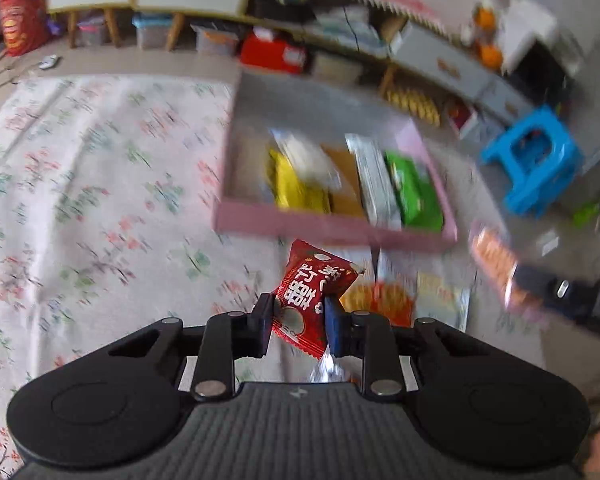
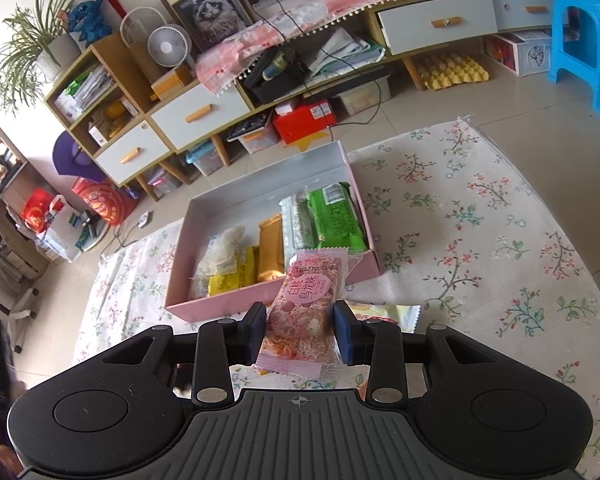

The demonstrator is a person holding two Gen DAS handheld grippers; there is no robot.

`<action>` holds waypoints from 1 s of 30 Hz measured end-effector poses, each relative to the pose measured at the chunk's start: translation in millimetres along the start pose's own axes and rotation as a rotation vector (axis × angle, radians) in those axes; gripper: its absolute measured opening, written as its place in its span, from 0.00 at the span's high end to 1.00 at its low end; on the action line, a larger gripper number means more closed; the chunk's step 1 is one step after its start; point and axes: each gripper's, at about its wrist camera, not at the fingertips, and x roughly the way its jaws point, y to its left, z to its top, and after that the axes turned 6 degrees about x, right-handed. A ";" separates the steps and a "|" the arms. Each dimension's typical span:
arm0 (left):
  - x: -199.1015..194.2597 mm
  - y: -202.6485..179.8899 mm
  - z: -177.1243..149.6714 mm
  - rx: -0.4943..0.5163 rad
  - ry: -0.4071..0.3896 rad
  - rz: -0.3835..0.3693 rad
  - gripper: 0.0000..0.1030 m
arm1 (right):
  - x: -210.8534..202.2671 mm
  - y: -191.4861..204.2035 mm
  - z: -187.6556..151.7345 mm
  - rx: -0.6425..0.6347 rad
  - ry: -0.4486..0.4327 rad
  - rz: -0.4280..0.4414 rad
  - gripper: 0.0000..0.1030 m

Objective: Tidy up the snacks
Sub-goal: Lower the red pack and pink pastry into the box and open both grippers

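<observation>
My left gripper (image 1: 298, 326) is shut on a red snack packet (image 1: 314, 292) and holds it above the floral rug, just short of the pink box (image 1: 332, 228). The box holds yellow, brown, silver and green packets (image 1: 414, 188). My right gripper (image 2: 300, 330) is shut on a pink snack packet (image 2: 306, 308), held near the box's front wall (image 2: 236, 298). The green packet (image 2: 336, 216) lies at the box's right side. In the left wrist view the right gripper (image 1: 556, 292) appears at the right with its pink packet (image 1: 494, 264).
More loose packets lie on the rug under the grippers: an orange one (image 1: 380, 300) and a yellow one (image 2: 388, 314). A blue stool (image 2: 588, 40) stands on the floor at the right. A low cabinet (image 2: 200, 116) with storage bins runs behind the box.
</observation>
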 end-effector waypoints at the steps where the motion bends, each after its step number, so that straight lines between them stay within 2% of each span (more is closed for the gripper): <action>1: -4.6 5.1 3.6 -0.027 -0.033 0.007 0.76 | 1.9 1.8 1.4 -0.007 -0.001 0.000 0.66; 4: -8.6 18.1 14.9 -0.099 -0.114 0.050 0.76 | 11.2 9.5 7.6 -0.037 -0.011 -0.002 0.66; 6: -1.1 21.0 24.5 -0.131 -0.140 0.064 0.76 | 21.6 17.4 13.9 -0.065 -0.022 -0.007 0.66; 10: 13.7 22.3 35.7 -0.200 -0.170 0.016 0.76 | 48.4 33.1 21.5 -0.114 -0.031 -0.012 0.66; 13: 24.4 19.8 42.8 -0.223 -0.184 0.011 0.76 | 66.1 38.9 23.9 -0.119 -0.013 0.009 0.66; 17: 37.3 22.2 50.5 -0.234 -0.188 0.022 0.76 | 82.8 47.5 30.7 -0.148 -0.027 0.016 0.66; 22: 48.1 20.3 50.5 -0.213 -0.156 0.010 0.76 | 104.8 49.7 40.1 -0.145 -0.025 0.042 0.66; 25: 53.4 20.7 49.2 -0.198 -0.135 0.038 0.75 | 115.5 49.7 41.0 -0.155 -0.030 0.029 0.66; 30: 54.5 28.5 45.3 -0.204 -0.116 0.034 0.76 | 129.4 57.3 34.8 -0.214 -0.023 0.010 0.66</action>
